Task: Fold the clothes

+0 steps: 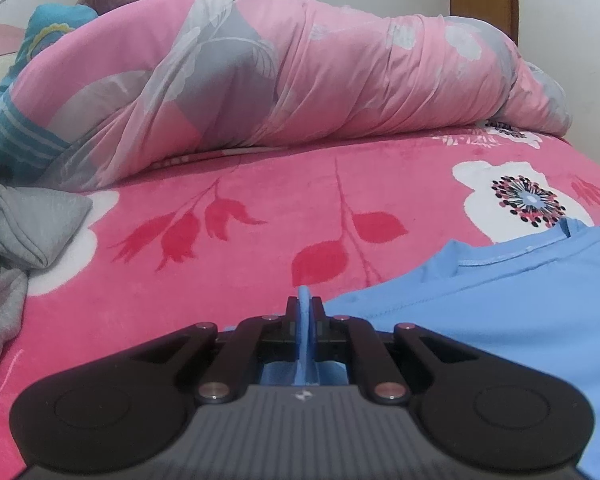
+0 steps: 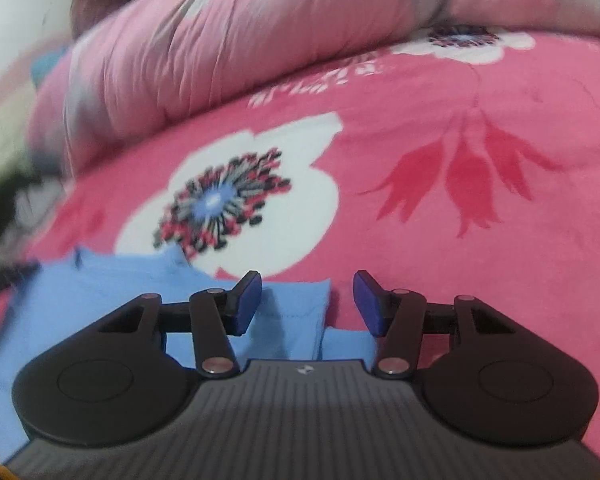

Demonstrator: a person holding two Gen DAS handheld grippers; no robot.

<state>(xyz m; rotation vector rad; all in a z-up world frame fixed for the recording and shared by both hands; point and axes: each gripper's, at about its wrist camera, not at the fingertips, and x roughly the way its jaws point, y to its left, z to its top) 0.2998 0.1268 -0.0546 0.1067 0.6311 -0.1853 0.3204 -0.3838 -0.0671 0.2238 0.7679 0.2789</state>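
Two tools work a fold on the light blue shirt [image 1: 500, 320] lying smooth at the lower right of the pink bed [image 1: 240, 272]: left tool [image 1: 305, 312] pinching its edge, right tool [image 2: 307, 304] spread, cloth unpinched, so next comes releasing and flattening

Pink floral bed [image 1: 260, 184] (fleecy) carries blue shirt [image 1: 500, 320], grey clothes [image 1: 32, 224], rolled quilt [image 1: 300, 80].

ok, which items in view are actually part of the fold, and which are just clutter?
In the job:
- light blue cotton shirt, lying on the bed
- left gripper, shut on a fold of it
- right gripper, open over its edge

Lying about:
- rolled pink floral quilt
- crumpled grey knit garment
- pink fleece flowered bedspread
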